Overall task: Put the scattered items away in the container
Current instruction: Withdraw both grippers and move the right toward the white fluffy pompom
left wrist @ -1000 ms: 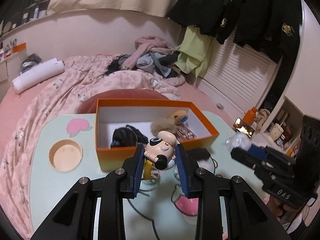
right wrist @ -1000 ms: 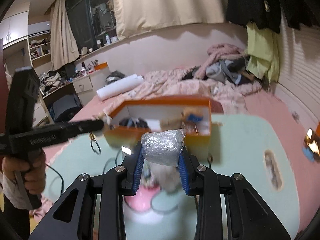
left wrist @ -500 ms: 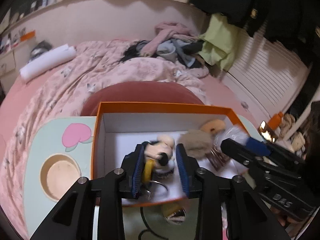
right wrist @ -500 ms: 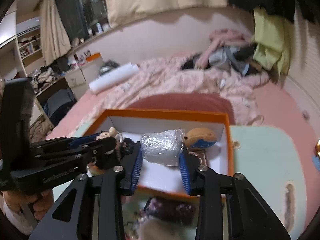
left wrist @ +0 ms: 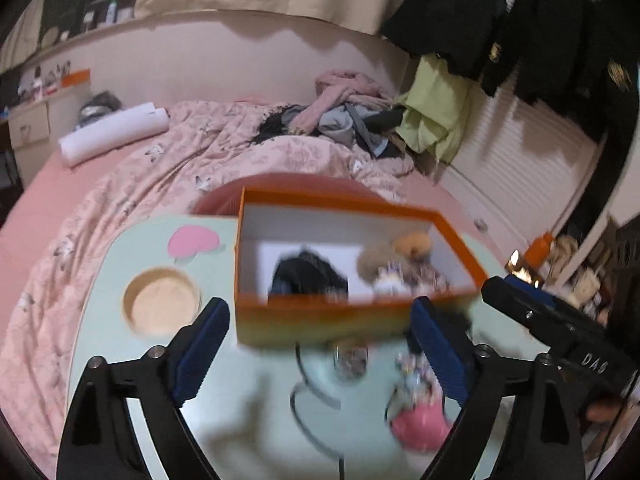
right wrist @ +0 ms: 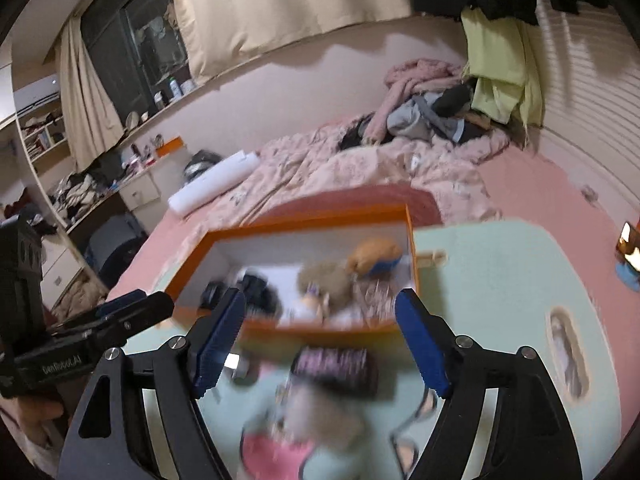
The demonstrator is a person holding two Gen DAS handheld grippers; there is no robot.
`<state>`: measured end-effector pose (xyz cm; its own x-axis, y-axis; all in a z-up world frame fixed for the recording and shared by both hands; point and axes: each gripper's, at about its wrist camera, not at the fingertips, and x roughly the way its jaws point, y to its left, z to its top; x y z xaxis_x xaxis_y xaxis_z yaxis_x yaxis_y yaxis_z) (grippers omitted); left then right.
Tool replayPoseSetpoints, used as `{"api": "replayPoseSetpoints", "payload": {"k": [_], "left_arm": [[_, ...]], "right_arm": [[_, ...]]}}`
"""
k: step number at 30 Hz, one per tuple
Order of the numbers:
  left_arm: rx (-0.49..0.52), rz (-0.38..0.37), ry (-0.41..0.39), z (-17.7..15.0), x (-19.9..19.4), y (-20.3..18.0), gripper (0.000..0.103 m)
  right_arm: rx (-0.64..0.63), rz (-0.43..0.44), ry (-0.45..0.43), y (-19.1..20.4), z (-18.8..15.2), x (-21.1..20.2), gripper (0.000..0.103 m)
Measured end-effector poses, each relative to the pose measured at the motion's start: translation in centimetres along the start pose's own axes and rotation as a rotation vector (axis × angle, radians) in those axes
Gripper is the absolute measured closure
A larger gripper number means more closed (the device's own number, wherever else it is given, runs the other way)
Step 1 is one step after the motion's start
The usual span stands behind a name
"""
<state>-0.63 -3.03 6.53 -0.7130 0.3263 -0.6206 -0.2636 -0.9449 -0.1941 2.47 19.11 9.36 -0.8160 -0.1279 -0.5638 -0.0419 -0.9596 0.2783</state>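
Hovering over a pale green desk [left wrist: 100, 312], the left gripper [left wrist: 320, 344] and right gripper [right wrist: 320, 340] are both opening, jaws wide with nothing between them. Just beyond them sits an orange box [left wrist: 348, 320] holding a black item [left wrist: 308, 276], plush toys [right wrist: 372, 258] and other small things. More blurred clutter [right wrist: 336, 364] lies on the desk in front of it.

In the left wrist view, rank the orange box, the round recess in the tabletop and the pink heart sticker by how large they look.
1. Orange box
2. Round recess
3. Pink heart sticker, though it lies farther from the camera, so this last place is unsure.
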Motion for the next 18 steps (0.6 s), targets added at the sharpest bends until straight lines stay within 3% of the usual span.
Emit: {"api": "replayPoseSetpoints", "payload": {"k": [4, 8, 11, 15, 18], "left_arm": [[0.045, 0.026, 0.08, -3.8, -0.6, -1.0, 0.01], [0.027, 0.04, 0.147, -7.5, -0.3, -1.2, 0.01], [0.063, 0.097, 0.121, -8.8, -0.3, -1.9, 0.009], [0.137, 0.186, 0.11, -9.8, 0.2, -3.0, 0.004], [0.136, 0.181, 0.096, -10.0, 0.0, -2.7, 0.002]], "right_arm": [[-0.086, -0.046, 0.064, 1.3, -3.5, -1.3, 0.025], [-0.18, -0.092, 0.129, 2.1, -7.2, -1.3, 0.025], [-0.23, -0.121, 0.165, 2.2, -9.0, -1.1, 0.025], [-0.179, -0.151, 0.208, 0.8, -9.5, -0.3, 0.025], [-0.189, -0.198, 0.198, -0.3, -9.8, 0.2, 0.008]]}}
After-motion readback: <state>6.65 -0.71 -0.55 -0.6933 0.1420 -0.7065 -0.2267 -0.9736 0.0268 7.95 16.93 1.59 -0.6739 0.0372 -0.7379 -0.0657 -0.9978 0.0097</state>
